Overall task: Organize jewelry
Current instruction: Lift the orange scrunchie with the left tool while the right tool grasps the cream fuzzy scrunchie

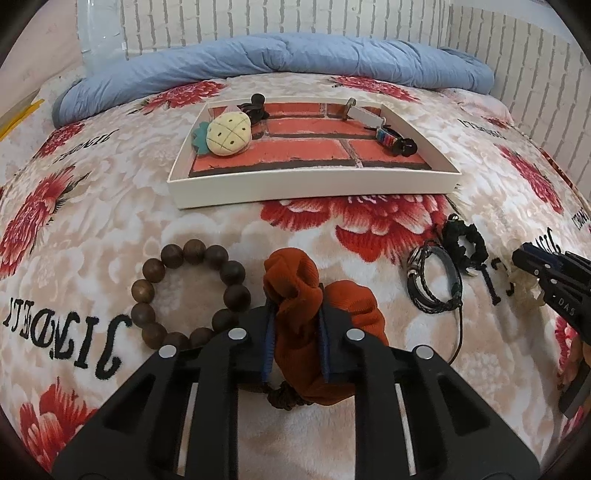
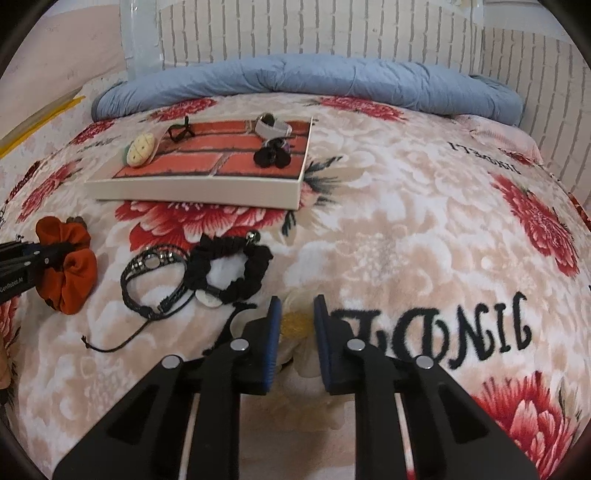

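Note:
My left gripper [image 1: 295, 314] is shut on an orange scrunchie [image 1: 295, 284], low over the floral blanket; it also shows in the right wrist view [image 2: 70, 273]. A brown wooden bead bracelet [image 1: 190, 291] lies just left of it. My right gripper [image 2: 297, 310] stands open around a pale cream-and-yellow item [image 2: 295, 321] on the blanket. A black braided bracelet [image 2: 147, 284] and a black scrunchie [image 2: 229, 266] lie to its left. A white tray [image 1: 314, 184] with a brick-pattern floor holds a pineapple plush [image 1: 229, 133], a striped band [image 1: 384, 133] and dark hair ties.
A rolled blue duvet [image 1: 277, 59] lies along the far side of the bed, against a white brick wall [image 2: 332, 29]. The right gripper shows at the right edge of the left wrist view [image 1: 546, 269].

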`<state>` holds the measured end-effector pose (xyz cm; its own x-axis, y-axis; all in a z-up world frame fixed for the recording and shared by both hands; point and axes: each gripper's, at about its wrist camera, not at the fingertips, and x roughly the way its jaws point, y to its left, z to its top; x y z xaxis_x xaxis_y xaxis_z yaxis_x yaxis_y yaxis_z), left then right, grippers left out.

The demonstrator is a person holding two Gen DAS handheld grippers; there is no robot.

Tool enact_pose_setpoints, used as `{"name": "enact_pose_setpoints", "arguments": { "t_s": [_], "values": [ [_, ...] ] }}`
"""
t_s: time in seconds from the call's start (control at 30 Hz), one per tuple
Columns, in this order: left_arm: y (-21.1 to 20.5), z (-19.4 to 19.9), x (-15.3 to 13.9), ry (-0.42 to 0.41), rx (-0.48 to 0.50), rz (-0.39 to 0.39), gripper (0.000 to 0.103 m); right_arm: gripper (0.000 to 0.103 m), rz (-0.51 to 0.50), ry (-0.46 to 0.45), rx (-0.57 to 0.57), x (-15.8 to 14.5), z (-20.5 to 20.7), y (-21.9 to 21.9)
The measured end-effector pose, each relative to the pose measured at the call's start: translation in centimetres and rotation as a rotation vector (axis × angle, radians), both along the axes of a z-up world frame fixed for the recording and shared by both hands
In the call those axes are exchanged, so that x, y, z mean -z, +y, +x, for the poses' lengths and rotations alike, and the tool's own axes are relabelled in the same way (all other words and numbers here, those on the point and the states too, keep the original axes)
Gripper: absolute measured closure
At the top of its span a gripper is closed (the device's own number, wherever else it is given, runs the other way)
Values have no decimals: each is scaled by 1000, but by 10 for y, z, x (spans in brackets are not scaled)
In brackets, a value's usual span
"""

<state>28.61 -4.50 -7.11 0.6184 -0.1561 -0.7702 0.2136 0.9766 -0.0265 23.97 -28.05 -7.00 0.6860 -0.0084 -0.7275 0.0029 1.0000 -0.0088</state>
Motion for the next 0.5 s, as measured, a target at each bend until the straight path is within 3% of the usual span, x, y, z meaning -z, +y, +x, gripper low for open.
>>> {"name": "enact_pose_setpoints", "arguments": {
  "t_s": [0.3,0.5],
  "values": [
    [7,5,-18,-18,-1,-47,87,84,31,-33,27,-14,7,-12],
    [13,29,-36,-45,-13,-57,87,84,29,-57,23,-30,30,-10]
  ]
}}
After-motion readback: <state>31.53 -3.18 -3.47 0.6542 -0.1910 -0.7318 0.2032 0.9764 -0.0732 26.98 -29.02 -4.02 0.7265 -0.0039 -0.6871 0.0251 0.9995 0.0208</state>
